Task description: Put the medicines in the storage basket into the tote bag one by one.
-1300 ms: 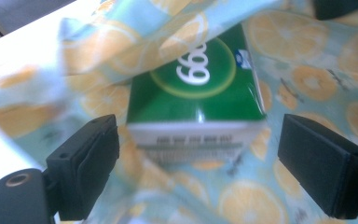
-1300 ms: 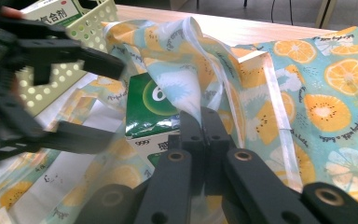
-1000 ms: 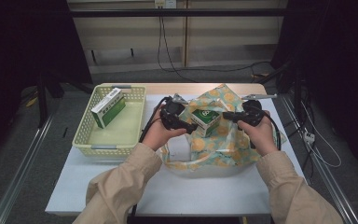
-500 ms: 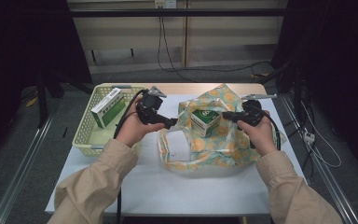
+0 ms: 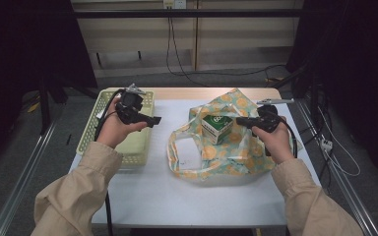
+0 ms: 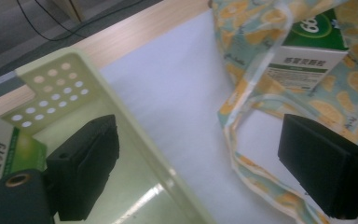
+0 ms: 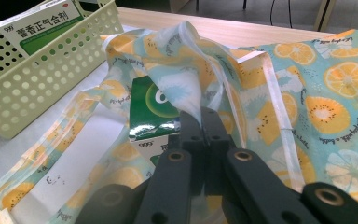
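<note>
Your right tool (image 7: 200,116) pinches bag (image 5: 236,147) rim – thin, limp, slippery fabric on surface. Green box (image 5: 215,127) inside: light, stiff – grip flat sides. Left tool (image 5: 150,119) wide, over basket (image 5: 128,147).

High view looks forward and down over the white table (image 5: 177,196). Left gripper view hangs close above the pale green perforated basket (image 6: 135,135); right gripper view sits low, sharing the orange-print plastic bag (image 7: 335,93).

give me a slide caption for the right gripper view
Right gripper pinching the fruit-print bag beside a green box, basket behind.
</note>
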